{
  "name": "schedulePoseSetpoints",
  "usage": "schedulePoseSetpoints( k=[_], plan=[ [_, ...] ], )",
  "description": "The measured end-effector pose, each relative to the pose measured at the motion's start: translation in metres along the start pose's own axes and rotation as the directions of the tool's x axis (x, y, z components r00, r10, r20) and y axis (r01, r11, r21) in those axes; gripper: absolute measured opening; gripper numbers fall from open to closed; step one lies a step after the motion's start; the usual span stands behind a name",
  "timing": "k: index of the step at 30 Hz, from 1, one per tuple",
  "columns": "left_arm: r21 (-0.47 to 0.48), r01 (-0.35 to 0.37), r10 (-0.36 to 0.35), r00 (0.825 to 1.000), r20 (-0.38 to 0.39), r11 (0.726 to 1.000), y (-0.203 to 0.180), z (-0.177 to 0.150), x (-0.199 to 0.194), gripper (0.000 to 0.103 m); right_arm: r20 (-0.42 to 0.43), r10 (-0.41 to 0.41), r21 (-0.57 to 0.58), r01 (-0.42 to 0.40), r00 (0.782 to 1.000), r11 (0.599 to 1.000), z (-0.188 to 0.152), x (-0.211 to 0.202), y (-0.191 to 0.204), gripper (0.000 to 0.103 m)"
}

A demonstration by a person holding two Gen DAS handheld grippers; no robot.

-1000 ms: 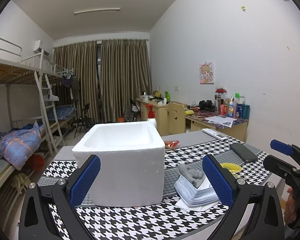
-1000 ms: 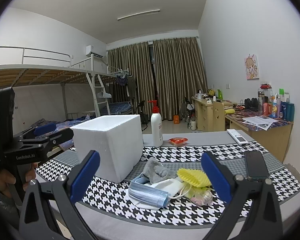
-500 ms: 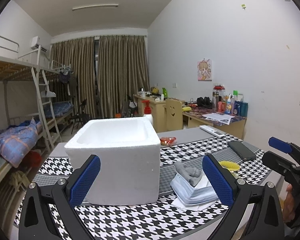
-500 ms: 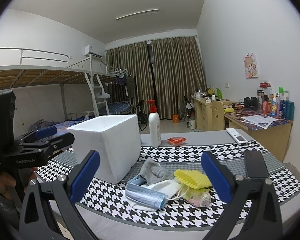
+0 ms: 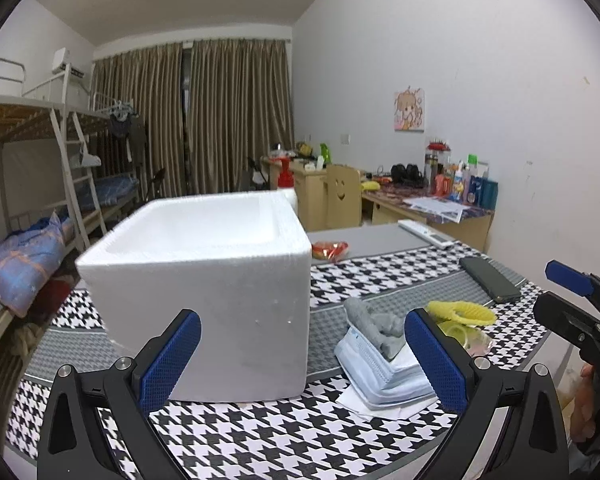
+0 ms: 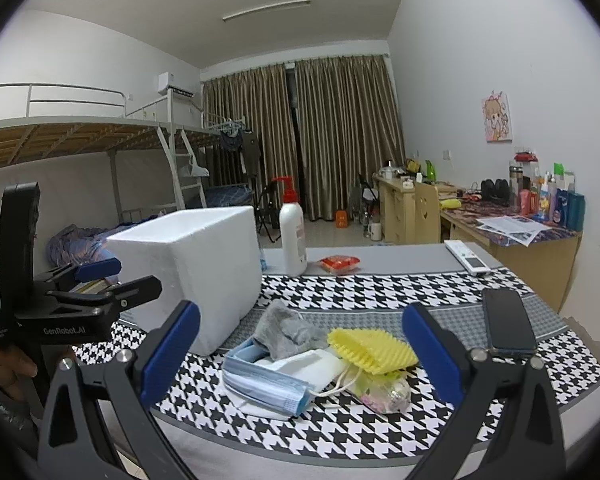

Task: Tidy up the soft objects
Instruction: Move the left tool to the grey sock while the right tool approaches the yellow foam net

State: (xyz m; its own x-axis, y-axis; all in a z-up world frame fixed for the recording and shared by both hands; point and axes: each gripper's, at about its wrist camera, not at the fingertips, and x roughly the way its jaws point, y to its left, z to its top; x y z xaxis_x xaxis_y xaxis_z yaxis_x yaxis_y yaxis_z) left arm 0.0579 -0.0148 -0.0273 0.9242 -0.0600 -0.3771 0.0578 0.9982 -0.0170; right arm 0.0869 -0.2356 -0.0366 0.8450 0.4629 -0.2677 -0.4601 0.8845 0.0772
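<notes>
A white foam box (image 5: pixel 204 276) stands open-topped on the houndstooth table (image 5: pixel 260 436); it also shows in the right wrist view (image 6: pixel 196 264). Right of it lies a pile of soft things: a grey sock (image 6: pixel 284 330), blue face masks (image 6: pixel 260 380), a white mask (image 6: pixel 312 366), a yellow foam net (image 6: pixel 372 350) and a small plastic bag (image 6: pixel 384 392). My left gripper (image 5: pixel 300 364) is open and empty just in front of the box. My right gripper (image 6: pixel 300 352) is open and empty, just before the pile.
A black phone (image 6: pixel 508 324), a white remote (image 6: pixel 470 258), a red snack packet (image 6: pixel 338 262) and a pump bottle (image 6: pixel 292 236) lie further back on the table. Desks stand along the right wall and bunk beds on the left.
Both grippers have moved forward towards the table; the box and the pile look larger and closer. Both stay open.
</notes>
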Motion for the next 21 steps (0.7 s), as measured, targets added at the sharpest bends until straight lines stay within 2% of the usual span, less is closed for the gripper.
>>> schedulePoseSetpoints(
  k=[8,21],
  plan=[
    [0.021,0.063,-0.062,0.997,-0.049,0.998,-0.012,0.001,0.02,0.102,-0.029,0.0,0.012,0.0,1.0,1.0,-0.004,0.013,-0.01,0.102],
    [0.004,0.004,-0.004,0.998,-0.058,1.0,-0.004,0.015,0.052,0.102,-0.092,-0.045,0.013,0.047,0.995,0.999,-0.003,0.037,-0.029,0.102]
  ],
)
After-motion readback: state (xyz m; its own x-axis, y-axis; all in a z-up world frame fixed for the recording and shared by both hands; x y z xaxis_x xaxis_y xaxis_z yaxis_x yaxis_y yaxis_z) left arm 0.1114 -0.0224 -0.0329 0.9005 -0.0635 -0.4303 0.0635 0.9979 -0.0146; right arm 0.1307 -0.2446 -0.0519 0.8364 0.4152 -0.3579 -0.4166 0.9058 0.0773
